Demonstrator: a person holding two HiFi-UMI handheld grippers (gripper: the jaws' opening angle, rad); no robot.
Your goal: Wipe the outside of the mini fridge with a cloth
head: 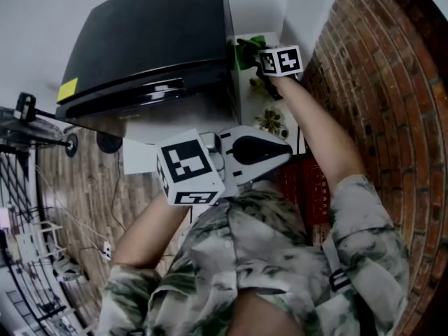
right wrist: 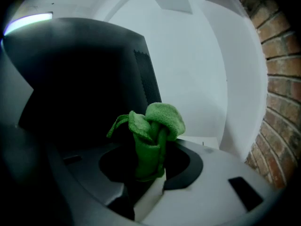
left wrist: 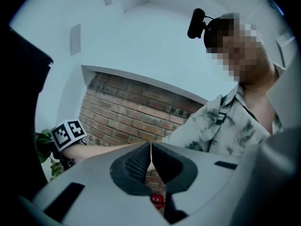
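The black mini fridge (head: 150, 40) stands on a white stand against the wall; its dark side (right wrist: 80, 84) fills the left of the right gripper view. My right gripper (head: 253, 53) is shut on a bunched green cloth (right wrist: 151, 131), held beside the fridge's right side near its upper corner; the green cloth (head: 248, 49) shows just right of the fridge in the head view. My left gripper (head: 283, 149) is held close to my chest, away from the fridge. It points right, jaws shut with nothing between them (left wrist: 151, 157).
A red brick wall (head: 378, 68) runs along the right. A small potted plant (head: 269, 121) sits below the right arm, with a red crate (head: 308, 187) under it. A wire rack (head: 28, 257) and a fan (head: 31, 128) stand at the left on wood flooring.
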